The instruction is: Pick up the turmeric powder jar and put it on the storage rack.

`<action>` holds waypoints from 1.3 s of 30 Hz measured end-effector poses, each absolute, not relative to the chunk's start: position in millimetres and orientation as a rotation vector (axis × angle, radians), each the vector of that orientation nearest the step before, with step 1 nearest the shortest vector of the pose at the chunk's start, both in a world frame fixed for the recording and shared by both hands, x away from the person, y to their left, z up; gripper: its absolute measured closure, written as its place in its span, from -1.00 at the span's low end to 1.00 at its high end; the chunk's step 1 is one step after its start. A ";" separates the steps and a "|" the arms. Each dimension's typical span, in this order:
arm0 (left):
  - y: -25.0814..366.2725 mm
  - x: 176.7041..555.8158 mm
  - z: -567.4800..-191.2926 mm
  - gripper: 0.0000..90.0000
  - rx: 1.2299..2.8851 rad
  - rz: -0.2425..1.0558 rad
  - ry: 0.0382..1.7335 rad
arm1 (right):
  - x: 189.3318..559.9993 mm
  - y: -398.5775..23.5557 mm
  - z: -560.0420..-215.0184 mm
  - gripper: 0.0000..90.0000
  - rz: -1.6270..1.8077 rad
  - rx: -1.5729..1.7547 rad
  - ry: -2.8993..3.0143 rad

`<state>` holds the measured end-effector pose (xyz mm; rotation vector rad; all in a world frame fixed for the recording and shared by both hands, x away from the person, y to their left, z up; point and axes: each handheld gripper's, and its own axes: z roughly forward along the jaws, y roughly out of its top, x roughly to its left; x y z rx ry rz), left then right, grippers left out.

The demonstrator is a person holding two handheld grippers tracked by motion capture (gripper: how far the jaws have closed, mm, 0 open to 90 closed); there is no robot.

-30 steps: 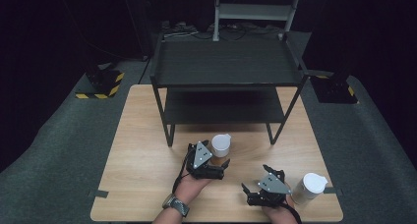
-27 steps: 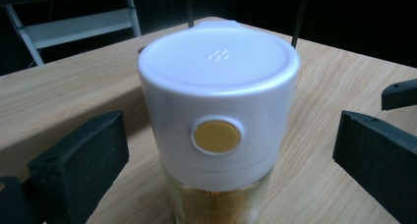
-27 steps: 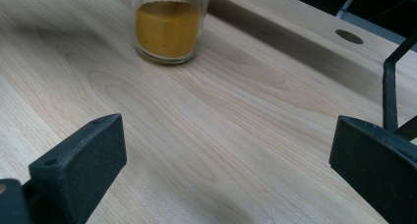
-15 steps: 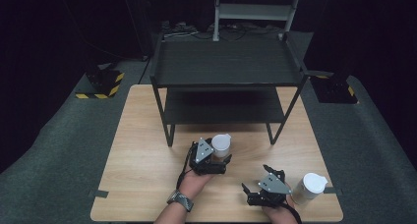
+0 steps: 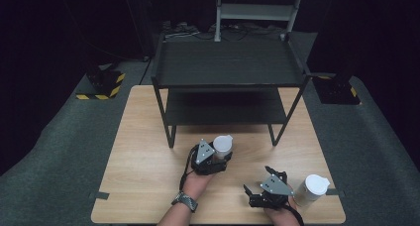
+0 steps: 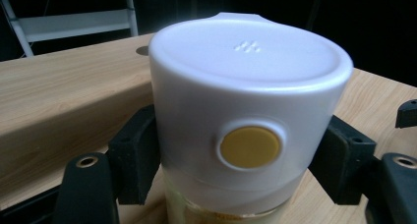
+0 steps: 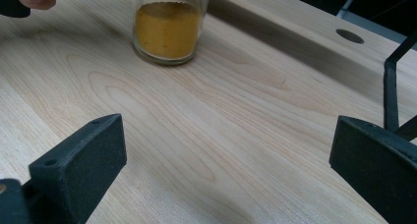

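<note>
A glass jar with a white lid and yellow powder stands on the wooden table in front of the rack. My left gripper has just been closing on it. In the left gripper view both pads press the lid's sides, so my left gripper is shut on the jar. My right gripper rests near the front edge, open with bare wood between its jaws. Ahead of it the jar's powder-filled glass shows.
A black two-level rack stands at the back of the table. A second white-lidded jar stands at the front right, just beside my right hand. A round hole is in the tabletop near a rack leg.
The left gripper's jaws have closed around the white-lidded jar, which stands where it was. The right gripper has stayed still.
</note>
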<state>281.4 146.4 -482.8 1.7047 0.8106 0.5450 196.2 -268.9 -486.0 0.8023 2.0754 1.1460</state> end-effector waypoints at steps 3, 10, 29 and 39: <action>145.9 280.4 -482.3 -0.34 1.709 0.554 0.810 | 196.4 -268.9 -485.9 -1.00 1.146 0.803 2.077; 149.4 278.3 -477.6 -0.32 1.698 0.545 0.829 | 196.7 -268.9 -485.7 -1.00 1.146 0.799 2.079; 172.1 249.5 -454.8 -0.32 1.671 0.617 0.781 | 196.2 -267.8 -485.5 -1.00 1.137 0.793 2.081; 181.1 236.3 -442.5 -0.32 1.660 0.648 0.767 | 195.9 -267.1 -485.7 -1.00 1.134 0.787 2.082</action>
